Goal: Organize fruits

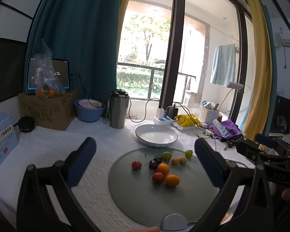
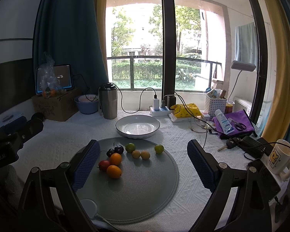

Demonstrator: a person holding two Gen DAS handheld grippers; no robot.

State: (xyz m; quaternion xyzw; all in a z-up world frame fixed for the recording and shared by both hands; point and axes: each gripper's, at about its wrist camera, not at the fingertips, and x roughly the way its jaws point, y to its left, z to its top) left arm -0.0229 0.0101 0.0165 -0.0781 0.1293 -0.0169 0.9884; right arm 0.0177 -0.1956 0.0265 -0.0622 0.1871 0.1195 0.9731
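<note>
A round grey mat (image 1: 145,199) (image 2: 137,189) lies on the white tablecloth with several small fruits on it: two orange ones (image 1: 172,180) (image 2: 114,171), red ones (image 1: 158,177) (image 2: 104,164), dark cherries (image 1: 154,162) (image 2: 115,150), green limes (image 1: 166,156) (image 2: 130,147) and small yellow ones (image 1: 179,160) (image 2: 141,154). An empty white bowl (image 1: 156,135) (image 2: 137,126) stands just behind the mat. My left gripper (image 1: 145,162) is open and empty above the mat. My right gripper (image 2: 143,164) is open and empty, its fingers either side of the fruits.
A steel tumbler (image 2: 108,101), a blue bowl (image 2: 86,103), a cardboard box (image 2: 56,104) with a tablet and bagged fruit stand at the back left. A power strip (image 2: 160,110), white basket (image 2: 215,102), purple cloth (image 2: 235,123), keys and a mug (image 2: 280,157) crowd the right.
</note>
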